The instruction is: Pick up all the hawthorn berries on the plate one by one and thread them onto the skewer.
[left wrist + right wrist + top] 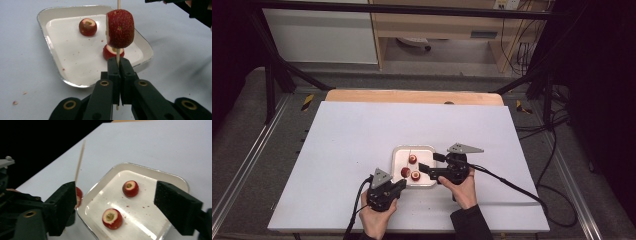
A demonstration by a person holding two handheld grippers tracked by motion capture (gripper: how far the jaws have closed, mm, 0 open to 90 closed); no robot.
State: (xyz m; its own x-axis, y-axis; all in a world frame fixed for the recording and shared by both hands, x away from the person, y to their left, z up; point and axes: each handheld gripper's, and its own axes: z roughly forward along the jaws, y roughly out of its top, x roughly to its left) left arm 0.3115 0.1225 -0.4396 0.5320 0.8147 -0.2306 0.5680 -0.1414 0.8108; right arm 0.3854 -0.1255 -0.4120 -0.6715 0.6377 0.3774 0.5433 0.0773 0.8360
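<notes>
A thin wooden skewer point(118, 3) stands nearly upright with a red cored fruit piece point(120, 28) threaded on it. My left gripper point(119, 61) is shut on the skewer's lower end, just outside the near edge of the white tray point(53, 53). Two more red fruit pieces lie in the tray, one far point(88, 26) and one near point(112, 52). My right gripper point(115, 187) is open wide above the tray, nothing between its fingers point(62, 205). From there the skewer point(80, 161) rises behind the left finger. In the high view the left gripper point(403, 183) and right gripper point(430, 162) flank the tray point(398, 155).
The tray sits near the front middle of a white table sheet point(362, 130). A wooden table edge point(412, 96) shows at the back. Cables trail from both grippers over the right and front of the table. Small red crumbs lie on the sheet at the left.
</notes>
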